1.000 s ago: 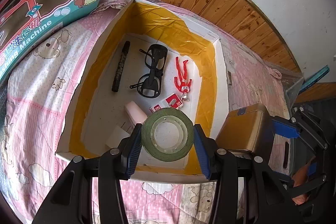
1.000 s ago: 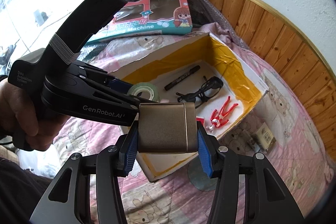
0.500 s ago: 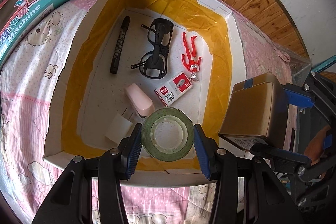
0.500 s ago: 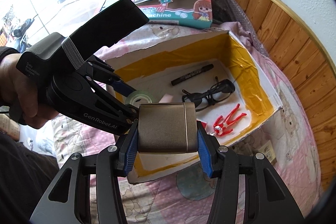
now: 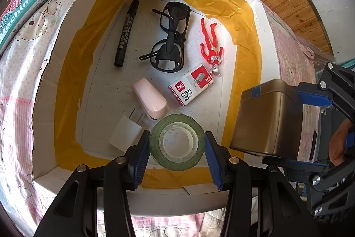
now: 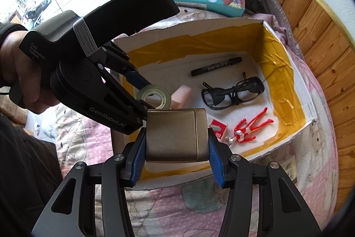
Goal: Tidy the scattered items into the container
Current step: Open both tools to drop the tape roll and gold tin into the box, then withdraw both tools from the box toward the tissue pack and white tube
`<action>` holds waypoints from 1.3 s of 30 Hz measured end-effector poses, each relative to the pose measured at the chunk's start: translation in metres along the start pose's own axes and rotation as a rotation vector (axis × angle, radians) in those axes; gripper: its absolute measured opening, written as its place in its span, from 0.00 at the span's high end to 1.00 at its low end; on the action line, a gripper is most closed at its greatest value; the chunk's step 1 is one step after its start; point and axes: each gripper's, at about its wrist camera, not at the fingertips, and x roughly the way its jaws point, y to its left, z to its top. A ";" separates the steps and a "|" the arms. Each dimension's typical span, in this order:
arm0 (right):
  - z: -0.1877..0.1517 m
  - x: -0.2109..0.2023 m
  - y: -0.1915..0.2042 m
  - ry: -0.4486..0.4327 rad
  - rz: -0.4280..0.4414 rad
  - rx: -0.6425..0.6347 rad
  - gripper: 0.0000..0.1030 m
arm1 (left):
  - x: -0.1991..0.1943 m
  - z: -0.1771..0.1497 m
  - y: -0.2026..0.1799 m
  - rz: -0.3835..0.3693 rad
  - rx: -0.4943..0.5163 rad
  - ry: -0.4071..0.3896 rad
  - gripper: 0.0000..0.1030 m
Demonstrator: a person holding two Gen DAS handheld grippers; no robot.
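The left gripper (image 5: 176, 148) clamps a green tape roll (image 5: 176, 142) over the near end of the box (image 5: 267, 41), just above a pink stapler (image 5: 150, 101) and a white block (image 5: 125, 133). The right gripper (image 6: 176, 153) grips a bronze tin (image 6: 176, 134) at the box's near right edge. Inside lie a marker (image 5: 126, 32), glasses (image 5: 170, 37), a red figure (image 5: 210, 46) and a staples pack (image 5: 190, 87).

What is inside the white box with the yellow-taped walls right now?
On the box floor: black marker, black glasses, red figure keychain, staples packet, pink stapler, white block. The tape roll hides part.
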 end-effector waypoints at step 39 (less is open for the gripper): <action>-0.044 -0.042 0.011 -0.185 0.110 0.499 0.48 | -0.075 -0.030 -0.036 0.011 0.037 -0.205 0.35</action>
